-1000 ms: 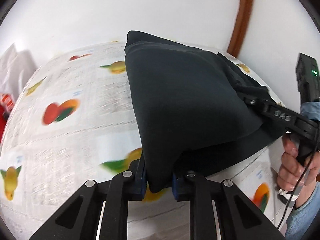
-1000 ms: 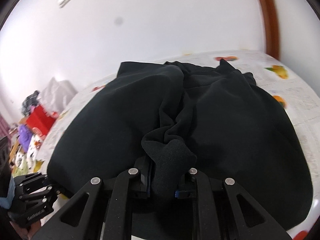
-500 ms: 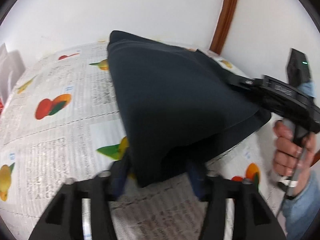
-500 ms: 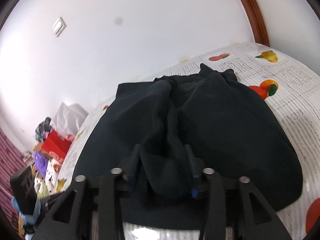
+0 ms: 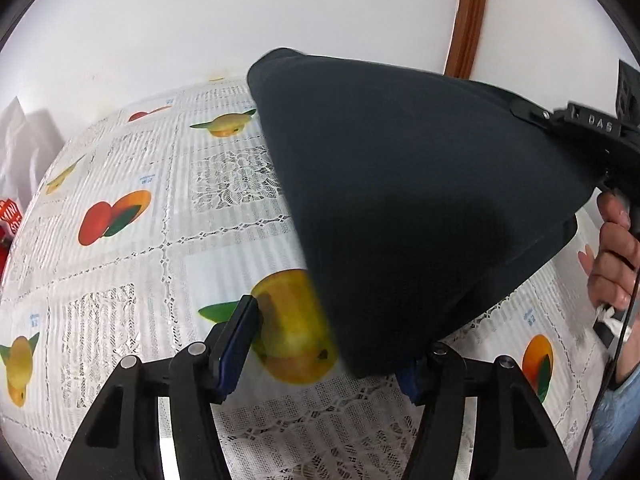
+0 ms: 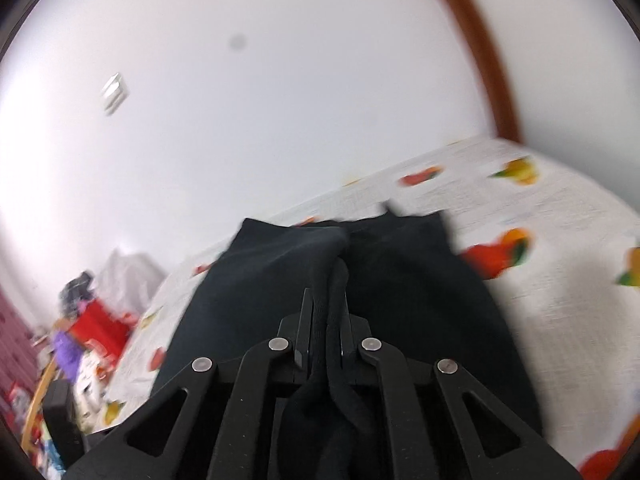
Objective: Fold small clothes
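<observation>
A black garment (image 5: 408, 200) hangs lifted over a table with a fruit-print cloth (image 5: 132, 248). My left gripper (image 5: 332, 344) is open; the garment's lower corner droops between its spread fingers, loose. My right gripper (image 6: 325, 320) is shut on a bunched fold of the black garment (image 6: 400, 300) and holds it up. It also shows in the left wrist view (image 5: 576, 128) at the right, with the person's hand (image 5: 616, 256) on its grip.
A white wall rises behind the table, with a brown door frame (image 5: 468, 16) at the right. Left of the table lies clutter: a red box (image 6: 100, 328), purple items and a white bag (image 6: 128, 276).
My left gripper has opened and let go of the garment's corner. My right gripper, first shut on the cloth and looser half a second ago, has closed on it and lifted it higher.
</observation>
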`<move>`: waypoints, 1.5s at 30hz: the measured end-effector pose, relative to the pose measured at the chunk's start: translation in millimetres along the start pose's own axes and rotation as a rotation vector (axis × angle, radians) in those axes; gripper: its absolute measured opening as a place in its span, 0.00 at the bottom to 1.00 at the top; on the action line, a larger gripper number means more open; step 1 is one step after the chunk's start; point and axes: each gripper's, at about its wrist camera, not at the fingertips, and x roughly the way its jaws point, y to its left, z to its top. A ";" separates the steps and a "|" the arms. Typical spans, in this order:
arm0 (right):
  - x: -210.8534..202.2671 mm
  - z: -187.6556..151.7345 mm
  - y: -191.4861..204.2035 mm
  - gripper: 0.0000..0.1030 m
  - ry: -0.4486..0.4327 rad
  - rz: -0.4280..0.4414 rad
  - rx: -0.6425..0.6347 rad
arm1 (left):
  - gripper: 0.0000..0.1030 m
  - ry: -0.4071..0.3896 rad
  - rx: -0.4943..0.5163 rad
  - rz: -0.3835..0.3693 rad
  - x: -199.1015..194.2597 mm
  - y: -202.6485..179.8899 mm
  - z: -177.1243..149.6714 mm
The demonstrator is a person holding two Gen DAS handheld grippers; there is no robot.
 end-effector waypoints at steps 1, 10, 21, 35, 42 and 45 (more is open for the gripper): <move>3.4 -1.9 -8.0 0.06 0.029 -0.014 0.003 | 0.58 -0.002 0.000 -0.010 -0.9 -1.1 0.2; 20.3 -10.5 -8.5 0.07 0.105 -0.056 -0.001 | 0.57 0.022 0.029 -0.033 12.5 -37.9 16.4; -32.6 13.1 -46.0 0.06 -0.102 -0.018 0.056 | 0.61 0.015 0.036 0.030 21.8 -44.1 16.6; -42.8 -25.3 -58.6 0.25 0.065 -0.210 -0.161 | 0.59 -0.010 0.031 -0.082 -16.6 -30.4 -2.8; -51.5 -40.2 -68.4 0.25 0.116 -0.220 -0.176 | 0.59 -0.097 0.039 -0.114 -35.8 -36.7 26.0; -60.8 -34.2 -64.6 0.25 0.130 -0.217 -0.198 | 0.59 -0.063 0.036 -0.102 -15.3 -37.8 40.8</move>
